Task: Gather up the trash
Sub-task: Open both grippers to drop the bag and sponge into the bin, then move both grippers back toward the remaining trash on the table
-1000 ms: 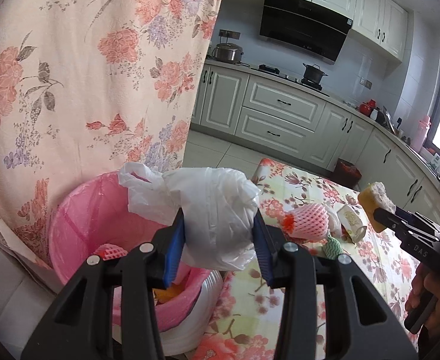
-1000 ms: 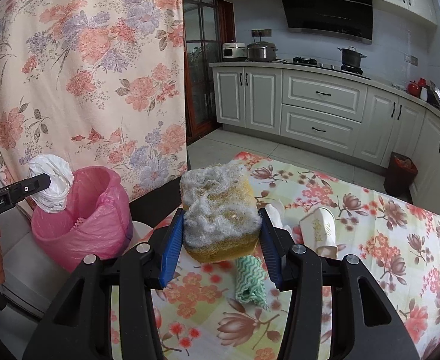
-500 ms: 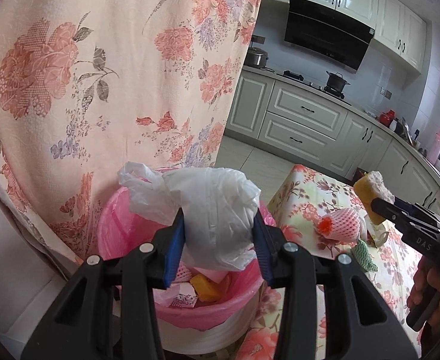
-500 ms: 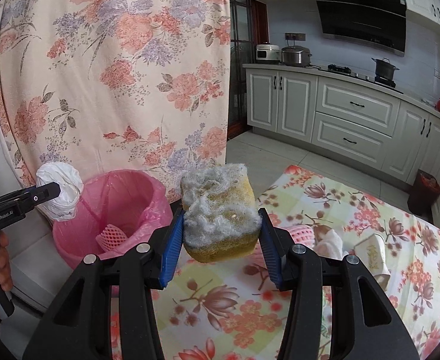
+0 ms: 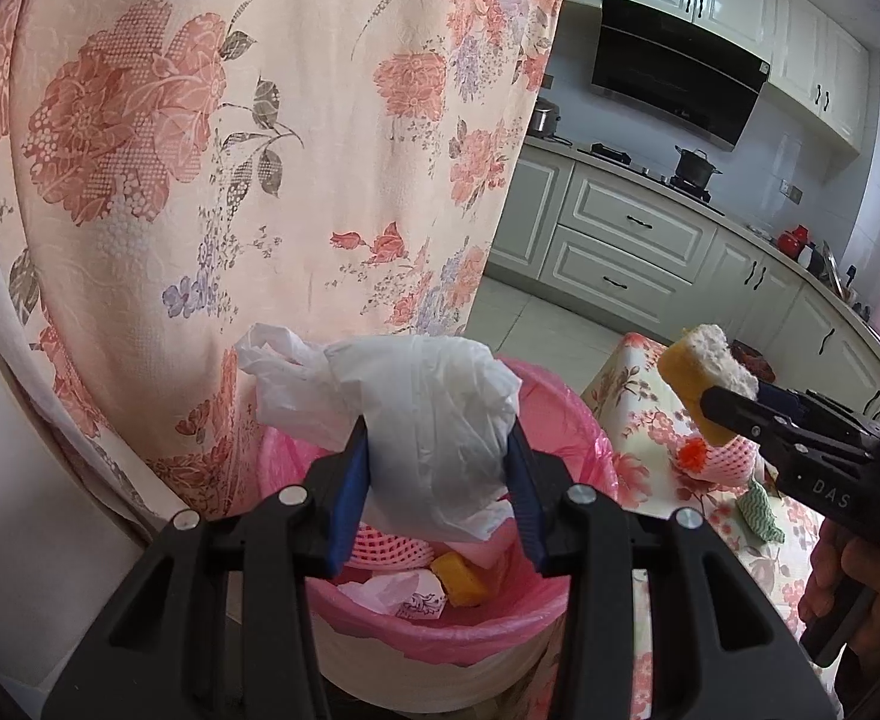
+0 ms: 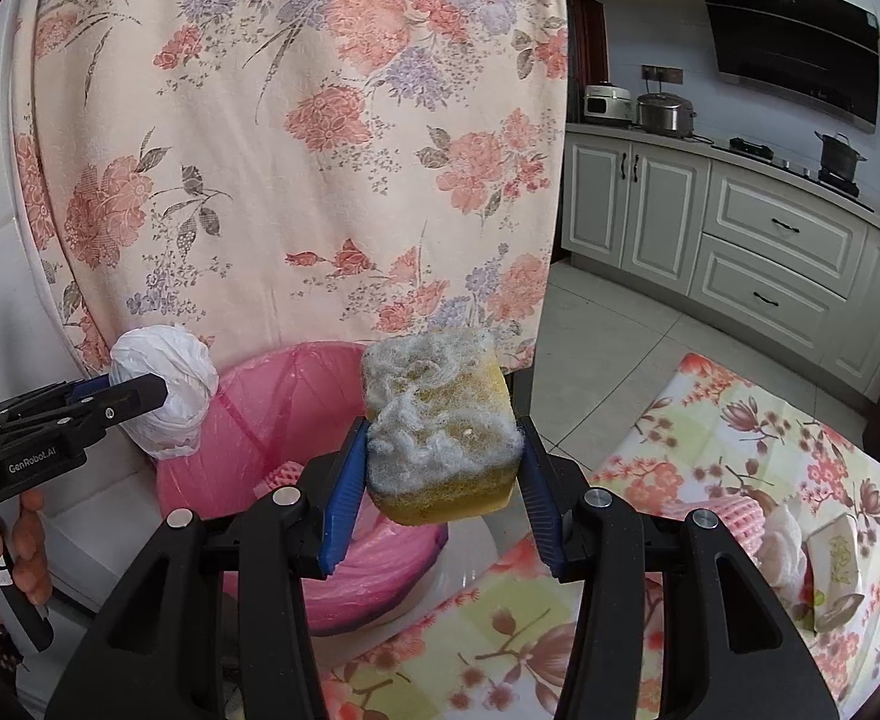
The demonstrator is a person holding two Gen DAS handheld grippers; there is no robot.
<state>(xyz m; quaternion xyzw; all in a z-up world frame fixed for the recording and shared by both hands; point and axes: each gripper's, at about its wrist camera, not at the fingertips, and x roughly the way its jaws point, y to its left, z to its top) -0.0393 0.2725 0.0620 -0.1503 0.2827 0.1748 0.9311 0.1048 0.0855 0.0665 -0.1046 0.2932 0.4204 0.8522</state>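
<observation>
My left gripper (image 5: 438, 486) is shut on a crumpled white plastic bag (image 5: 428, 420) and holds it over the pink-lined trash bin (image 5: 565, 396). The bin holds a pink foam net, a yellow sponge and paper scraps. My right gripper (image 6: 437, 486) is shut on a worn yellow sponge (image 6: 440, 438) with a grey scouring face, above the bin's right side (image 6: 296, 384). The right gripper and its sponge (image 5: 703, 378) show at the right of the left wrist view. The left gripper with the bag (image 6: 167, 396) shows at the left of the right wrist view.
A floral curtain (image 5: 230, 150) hangs right behind the bin. The table with a floral cloth (image 6: 709, 420) lies to the right, with a pink foam net (image 5: 721, 462), a green cloth (image 5: 757, 510) and a small white packet (image 6: 835, 558). Kitchen cabinets (image 6: 769, 240) stand behind.
Both grippers have moved left from the table toward the bin, still holding their loads. The white bag is now over the bin's opening; the sponge is near its right rim.
</observation>
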